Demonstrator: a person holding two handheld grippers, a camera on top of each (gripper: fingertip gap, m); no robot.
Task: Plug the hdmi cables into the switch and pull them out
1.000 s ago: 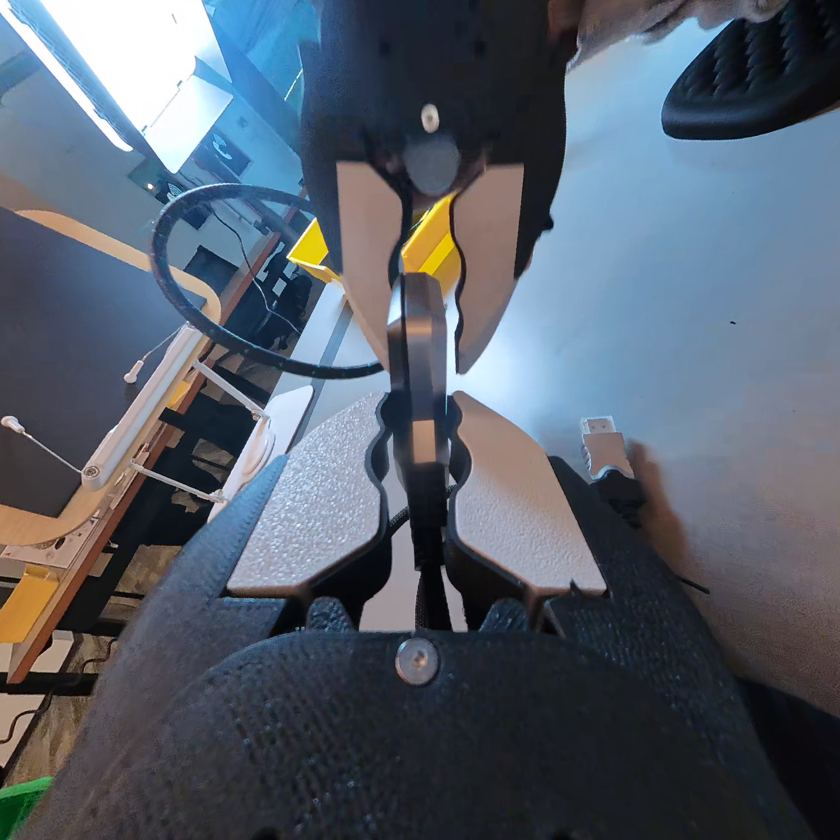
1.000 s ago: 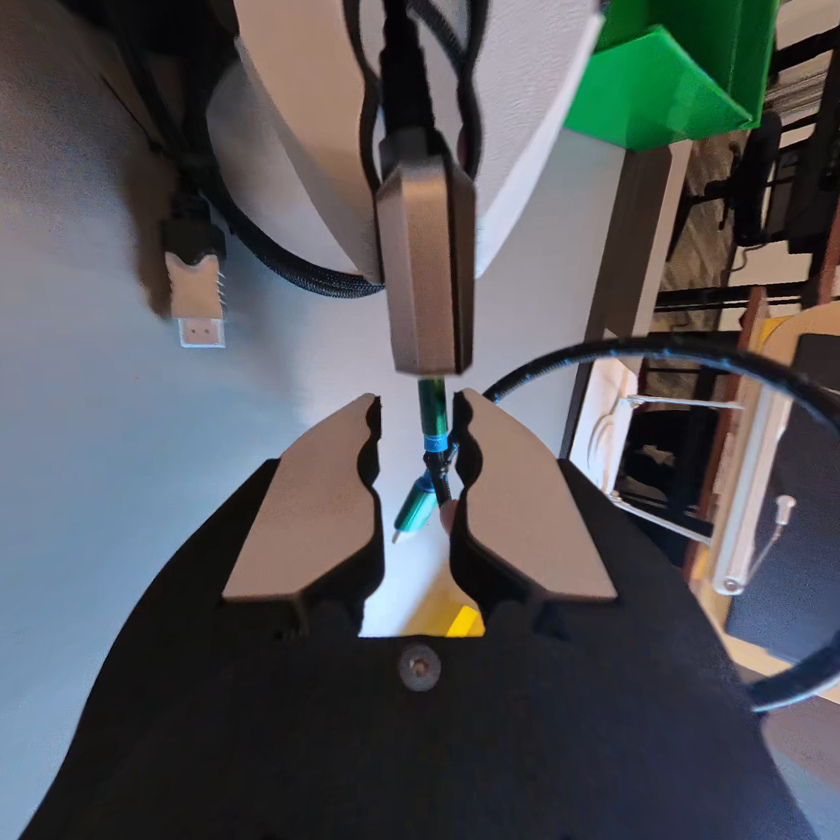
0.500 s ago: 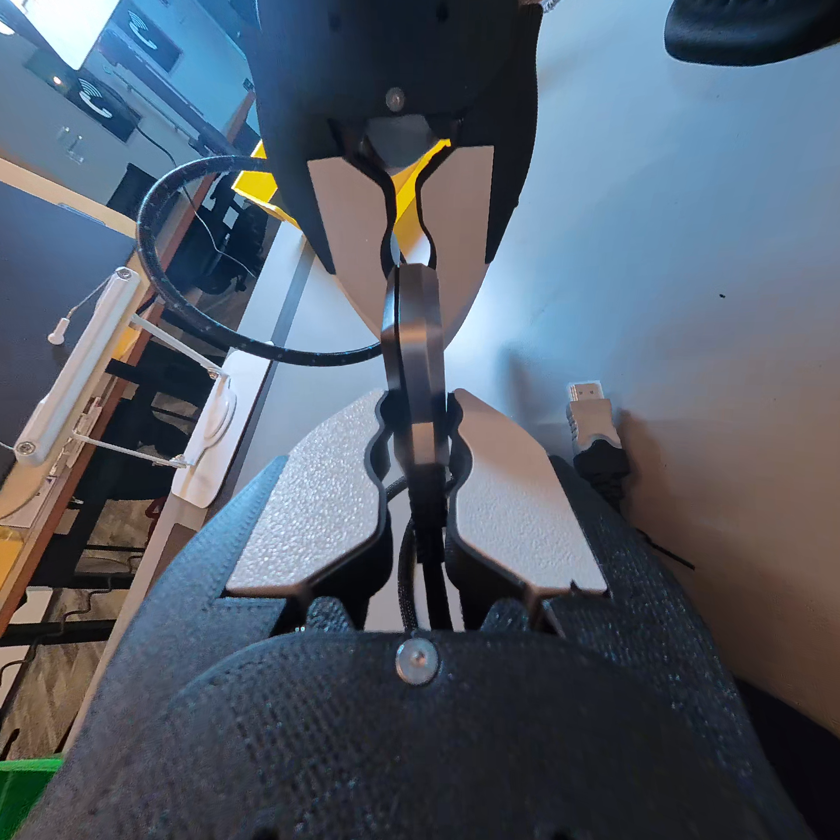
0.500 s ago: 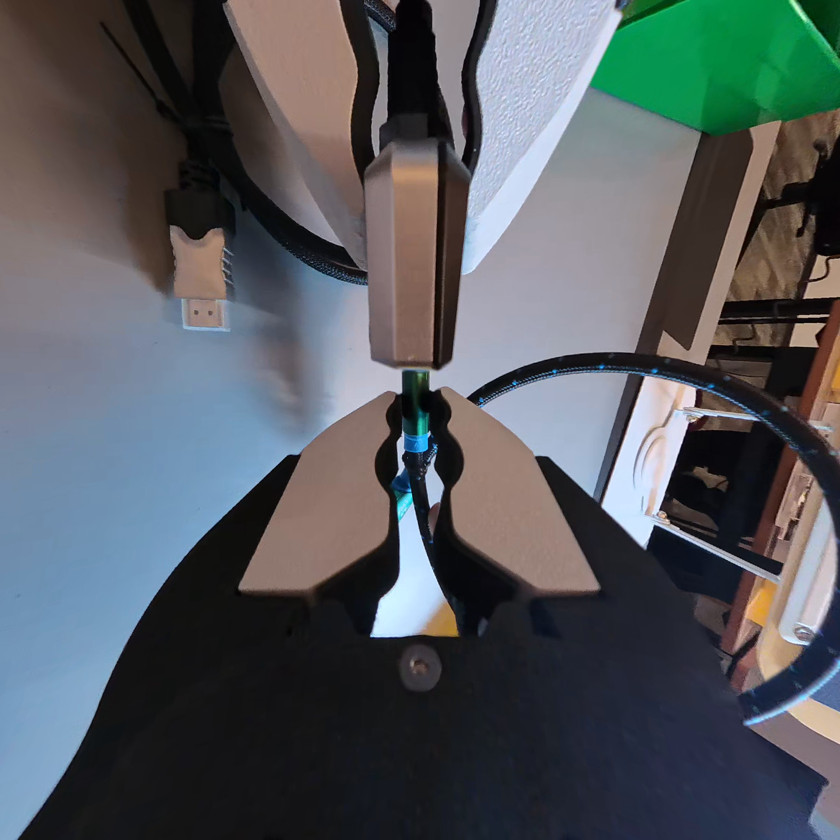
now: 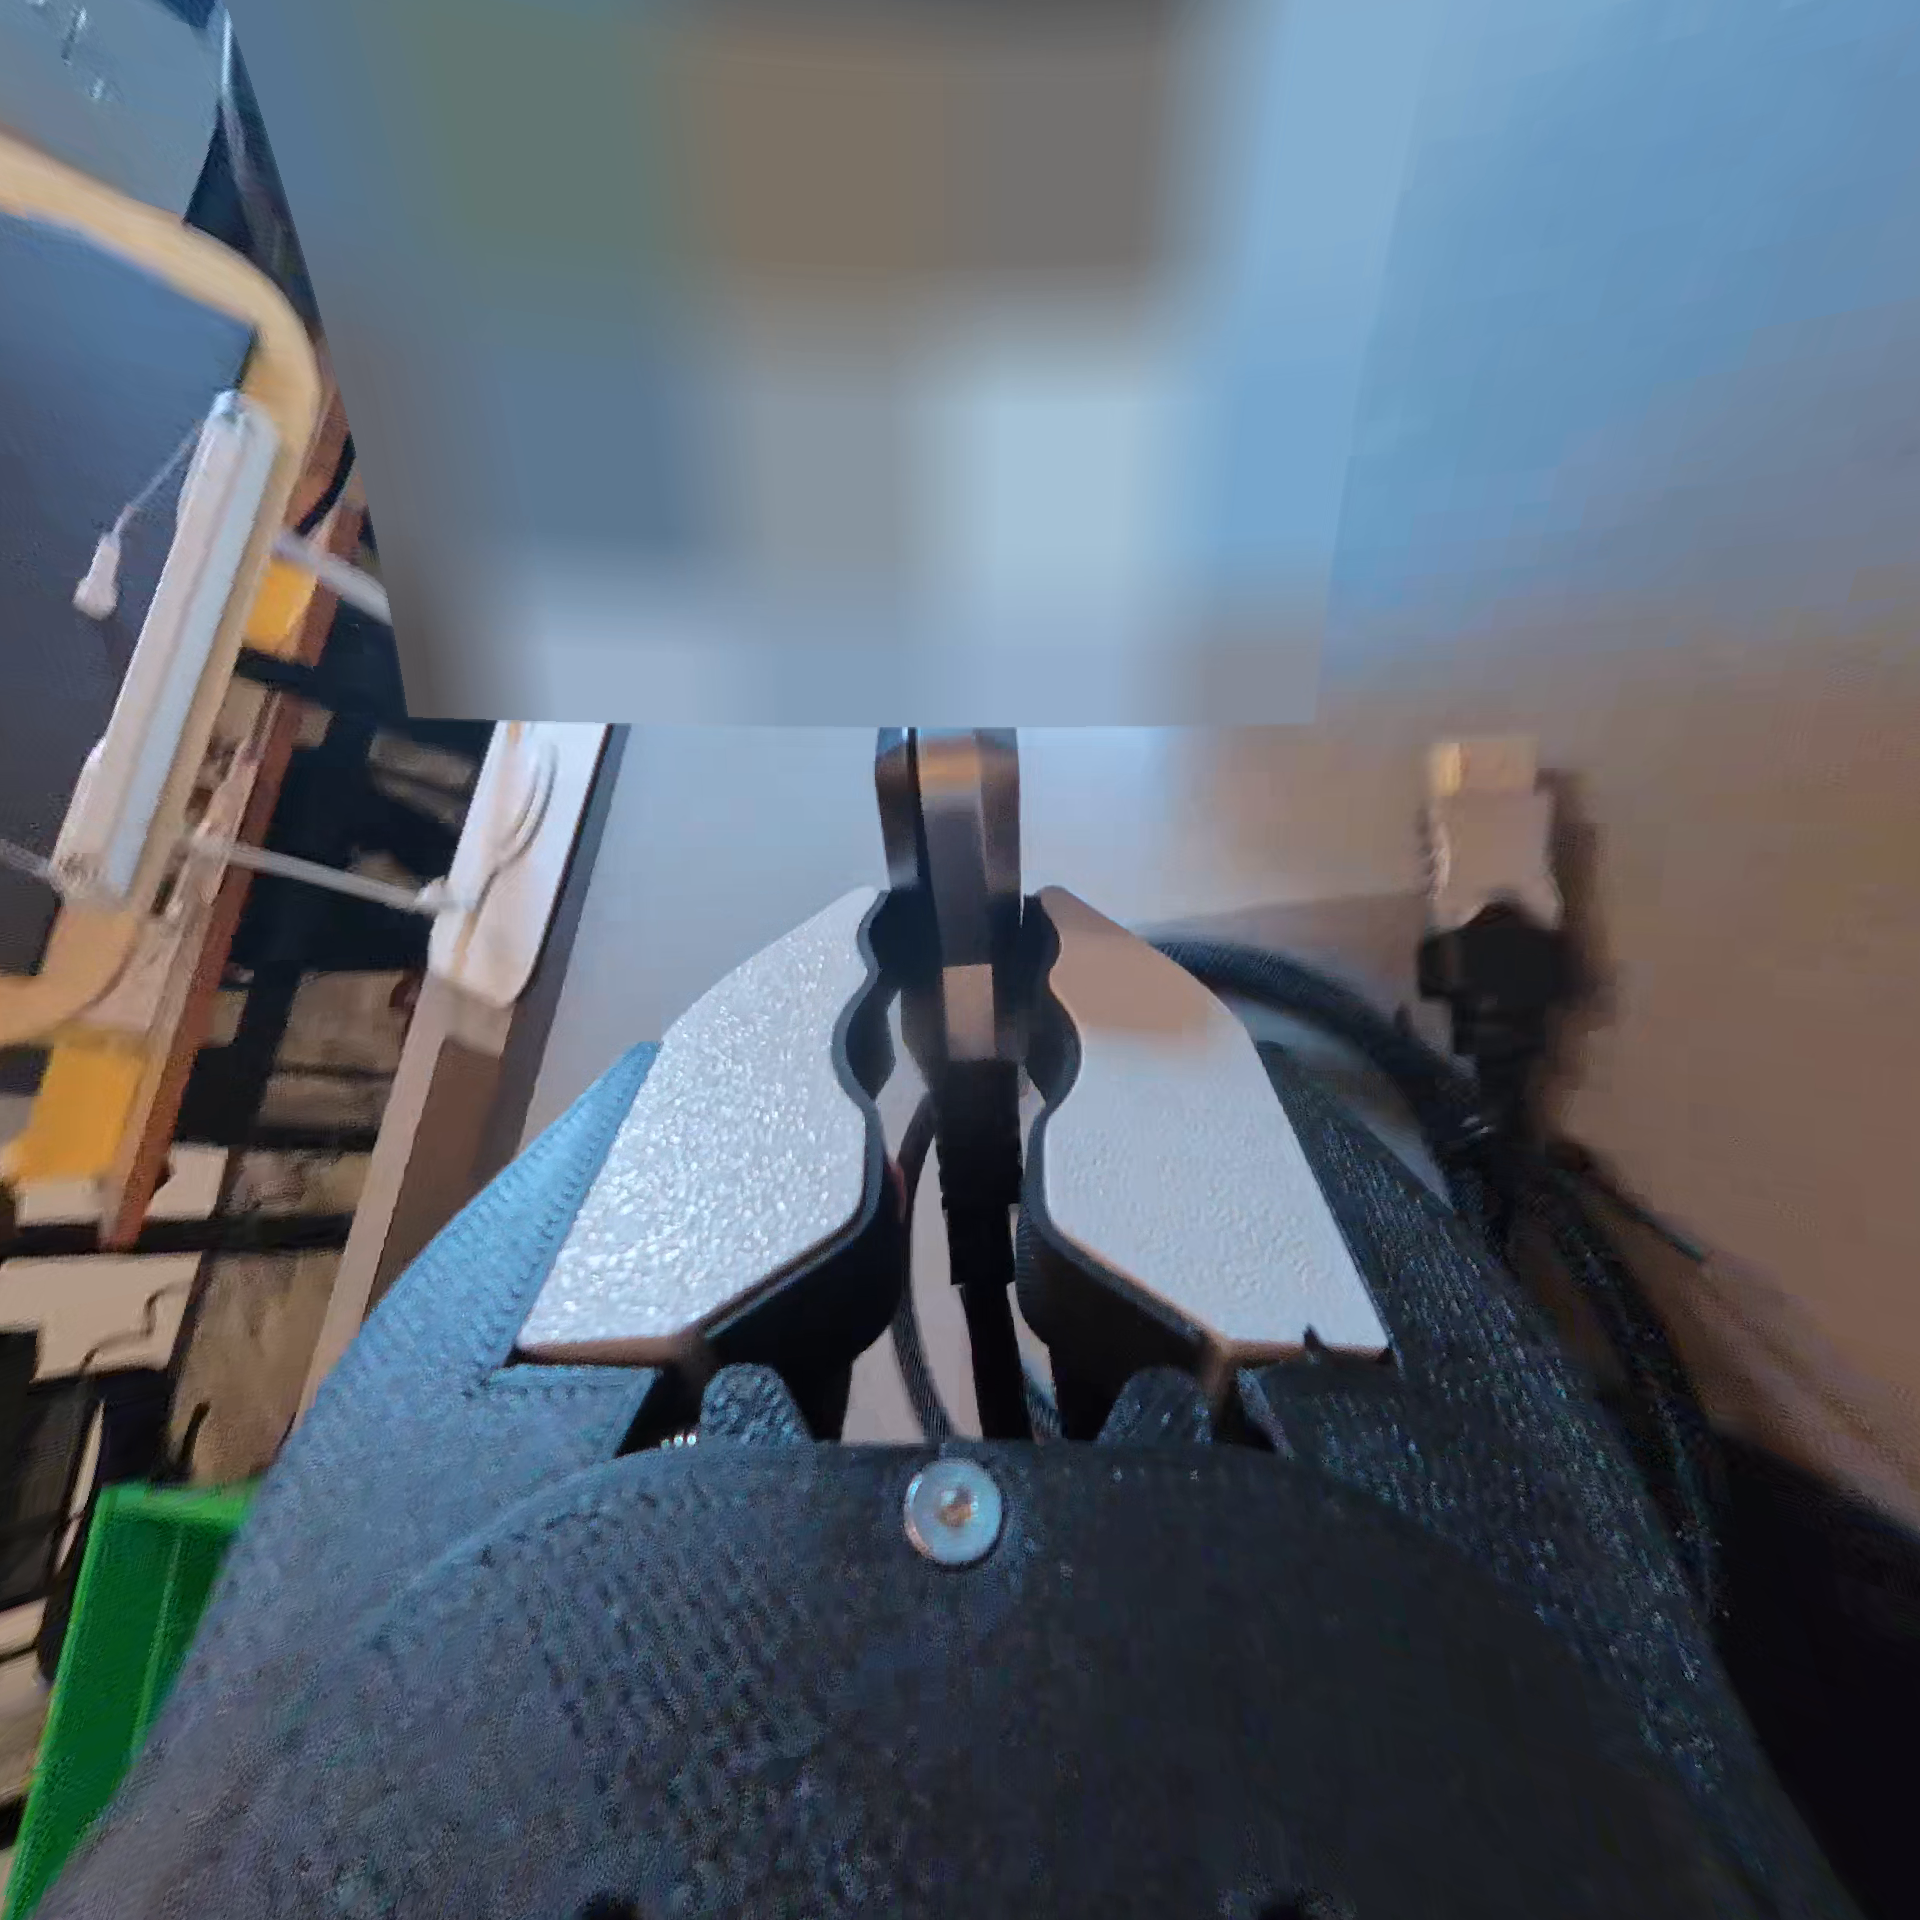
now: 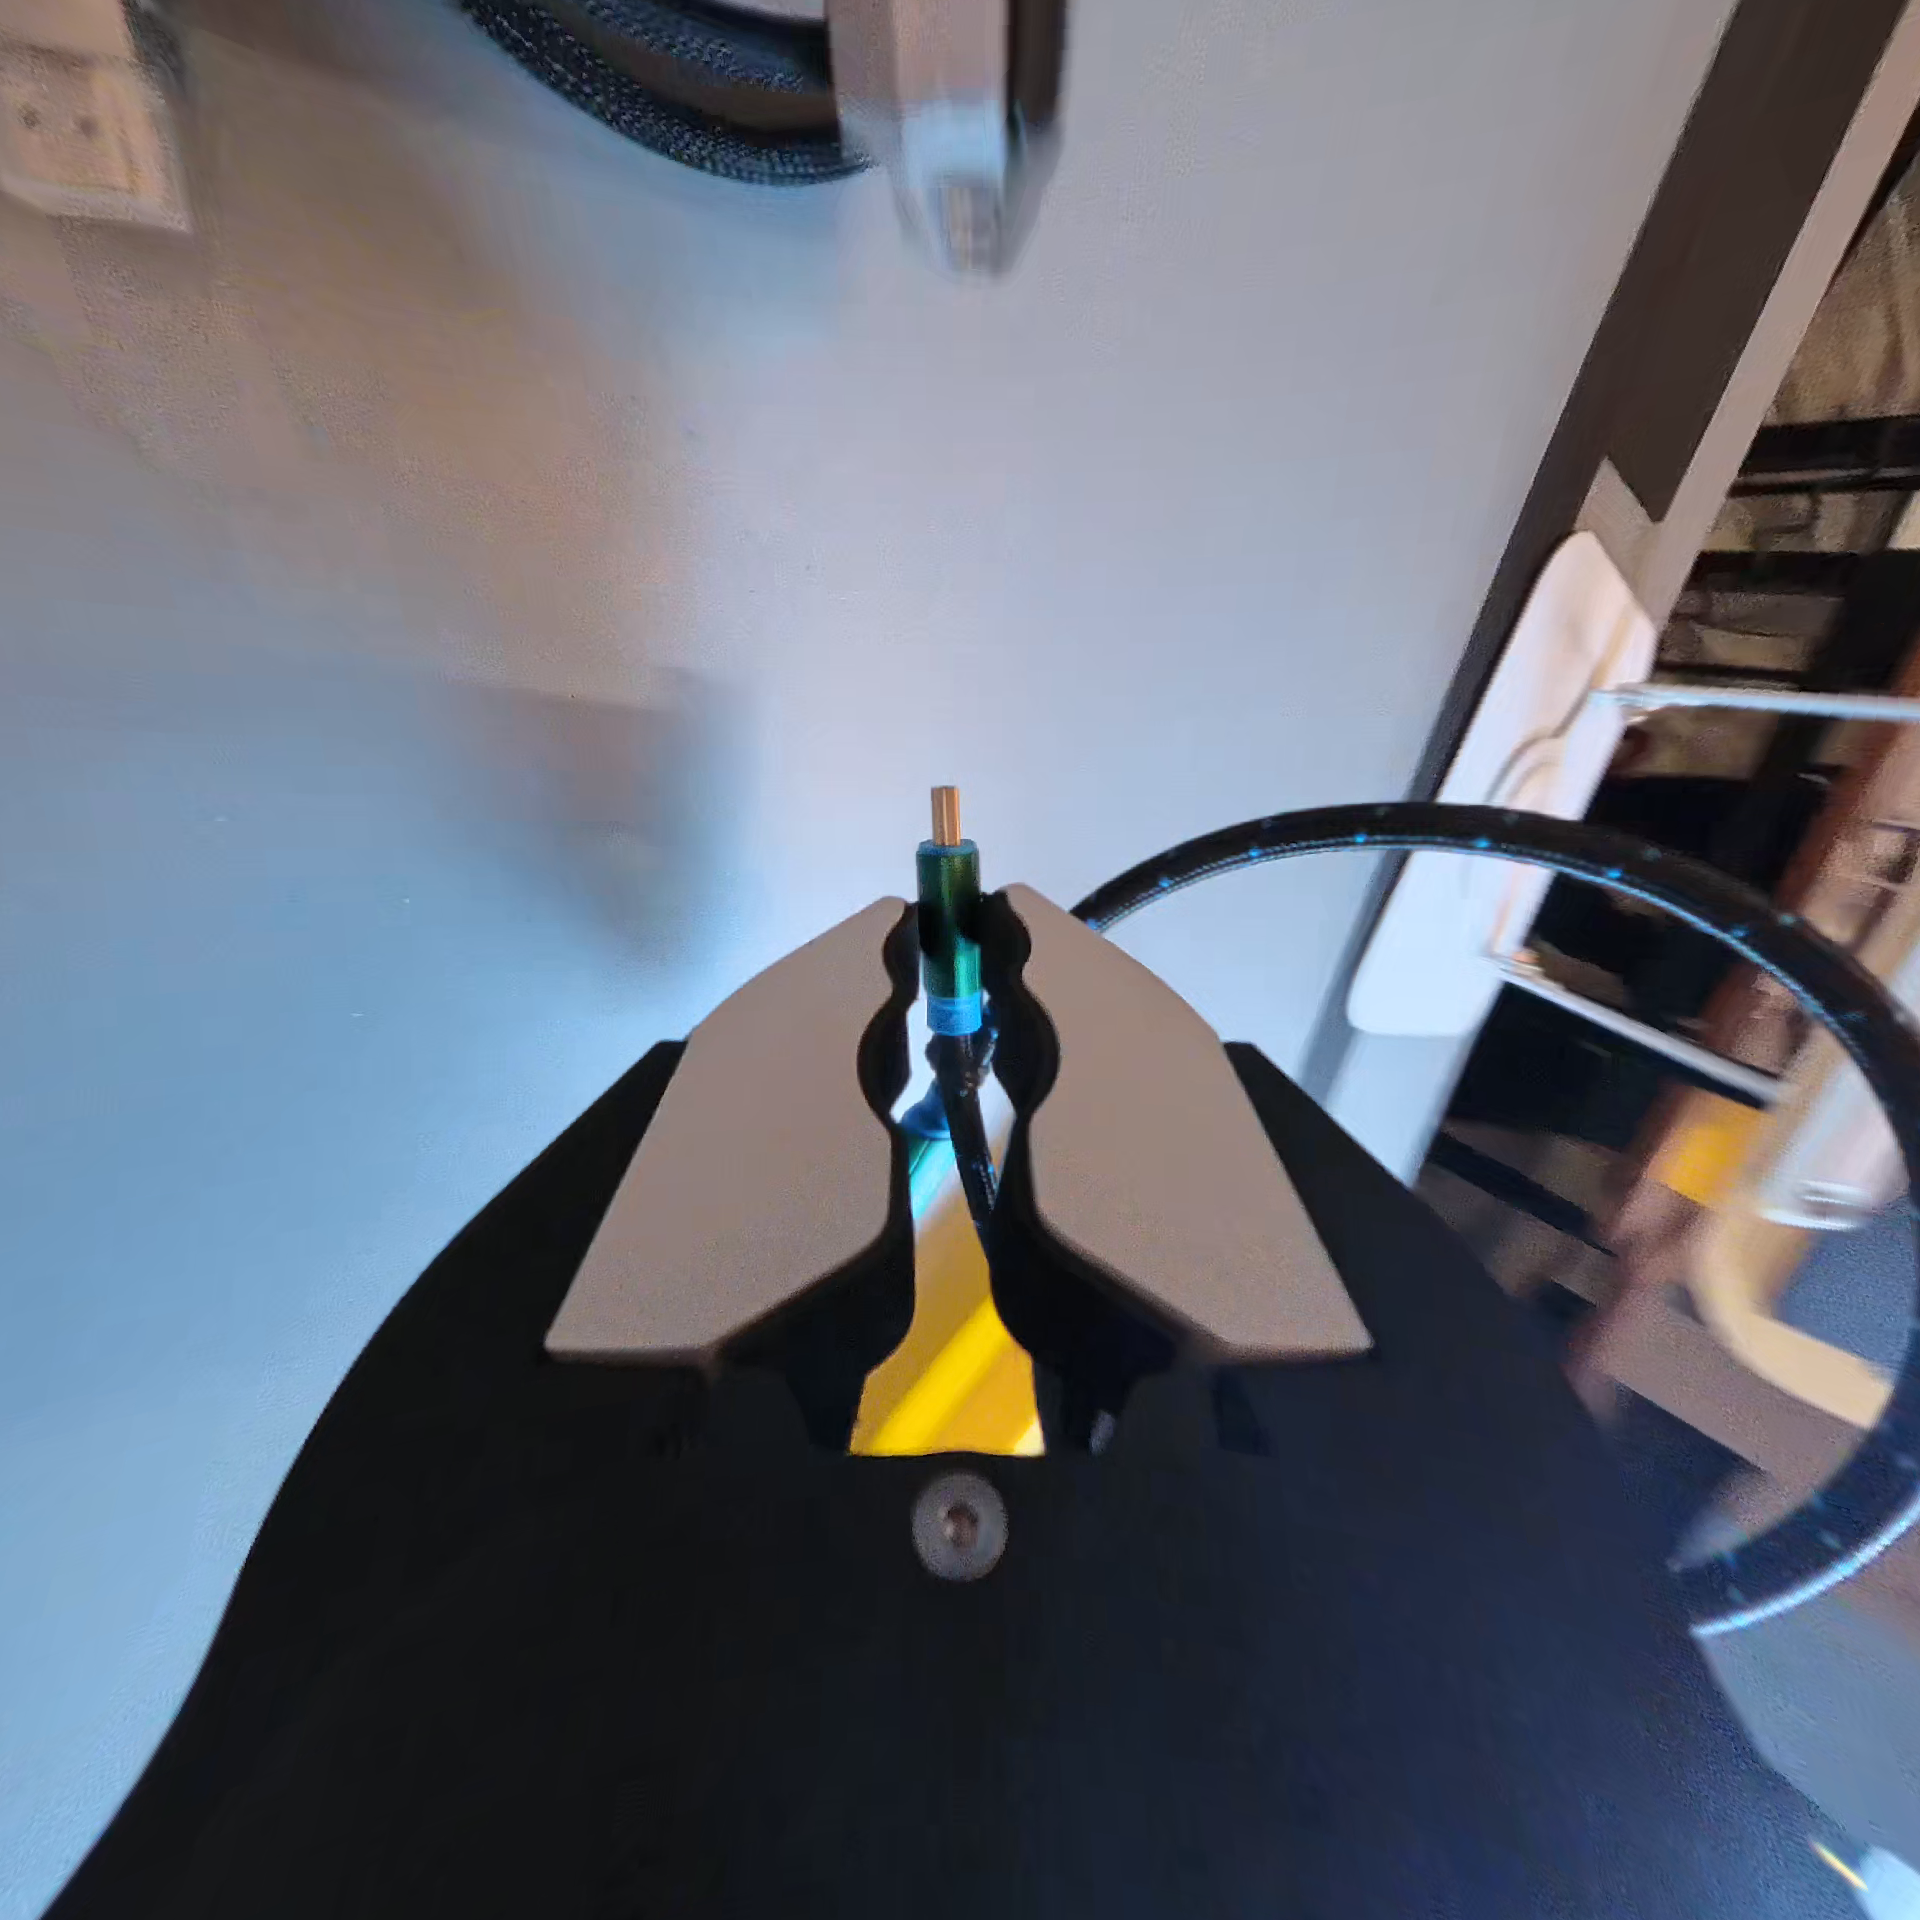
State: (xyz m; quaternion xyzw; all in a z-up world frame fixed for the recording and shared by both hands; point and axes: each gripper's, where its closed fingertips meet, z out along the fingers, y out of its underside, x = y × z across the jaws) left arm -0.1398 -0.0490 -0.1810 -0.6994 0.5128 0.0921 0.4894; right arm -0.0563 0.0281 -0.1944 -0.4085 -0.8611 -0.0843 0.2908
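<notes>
Over a pale tabletop (image 6: pixel 520 935) both tools hang clear of it: left gripper (image 5: pixel 956 935) pinched narrow on the grey switch (image 5: pixel 951 831), held edge-on, its own black lead (image 5: pixel 977 1195) running back between the fingers; right gripper (image 6: pixel 951 904) closed tight on the green HDMI plug (image 6: pixel 948 914), gold tip (image 6: pixel 944 816) poking out past the fingertips. From the right wrist view the switch (image 6: pixel 956 125) sits blurred at the top edge, well apart from the plug, so the plug reads as out of its port (whether this is the end of a pull or the start of an insertion cannot be told). To mate them well, I'd judge the tip must line up square with the port, flat faces parallel, then go in straight along the plug's axis with the left hand bracing; any twist would likely jam it. Braided black cable (image 6: pixel 1558 862) arcs off the plug to the right and could tug it askew. A second connector, silver-shelled (image 5: pixel 1481 810), lies on the table right of the left gripper, beside a thick braided cable (image 5: pixel 1351 1008); it waits its turn and does not block. Table edge runs close on the far side, with a white bracket (image 6: pixel 1507 779) there, a green bin (image 5: pixel 114 1662) low left, a yellow one (image 6: pixel 956 1382) below the right gripper. Upper left wrist view is masked.
</notes>
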